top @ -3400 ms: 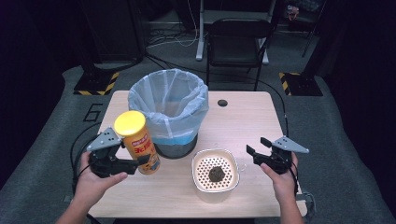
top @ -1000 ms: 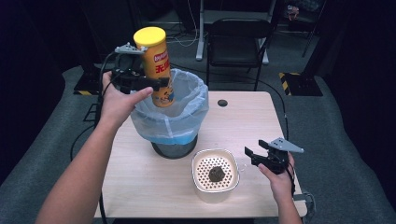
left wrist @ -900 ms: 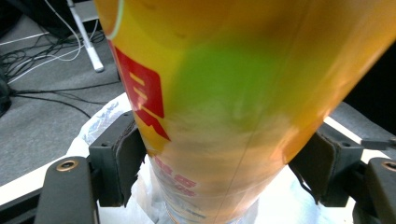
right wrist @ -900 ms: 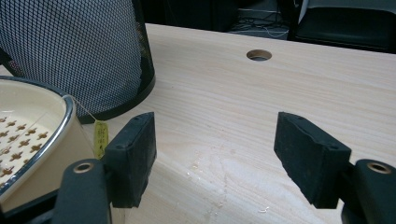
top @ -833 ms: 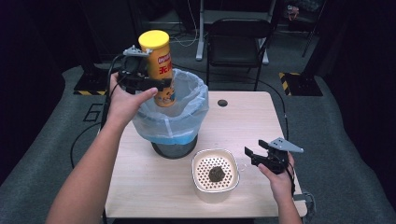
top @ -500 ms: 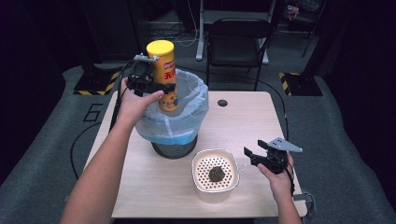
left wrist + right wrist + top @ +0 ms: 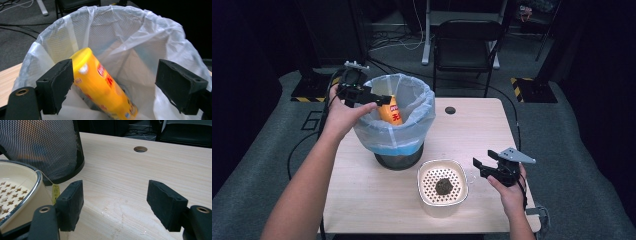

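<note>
High view, left to right. Left gripper (image 7: 374, 98) sits upper left of centre, over the near-left rim of the bin (image 7: 396, 152). Its jaws have just been opening and now stand apart. The can (image 7: 390, 111) is no longer pinched: it lies tilted inside the bin liner (image 7: 414, 100), yellow lid uppermost, leaning toward the left wall.

Left gripper view: both black pads are spread wide at lower left and lower right. The can (image 7: 103, 85) runs diagonally from centre down to the lower middle of the frame. Its lid end is just beside the left pad; whether they touch I cannot tell. The right pad is well clear of it. White liner (image 7: 140, 37) surrounds the can on all sides.

Centre of high view: wooden table (image 7: 472, 130) with a small round hole (image 7: 450, 110) to the right of the bin. A cream pot (image 7: 443, 186) with a perforated insert stands at lower centre, just in front of the bin, with a dark lump on the insert.

Right gripper (image 7: 482, 166) is at lower right, low over the table and just right of the pot. Jaws partly open, nothing between them.

Right gripper view: pads (image 7: 71, 203) apart over bare table (image 7: 125, 177). Pot rim (image 7: 37, 186) at left edge, with a tea-bag tag (image 7: 55, 192) hanging over it. Black mesh bin (image 7: 47, 147) fills the upper left.
</note>
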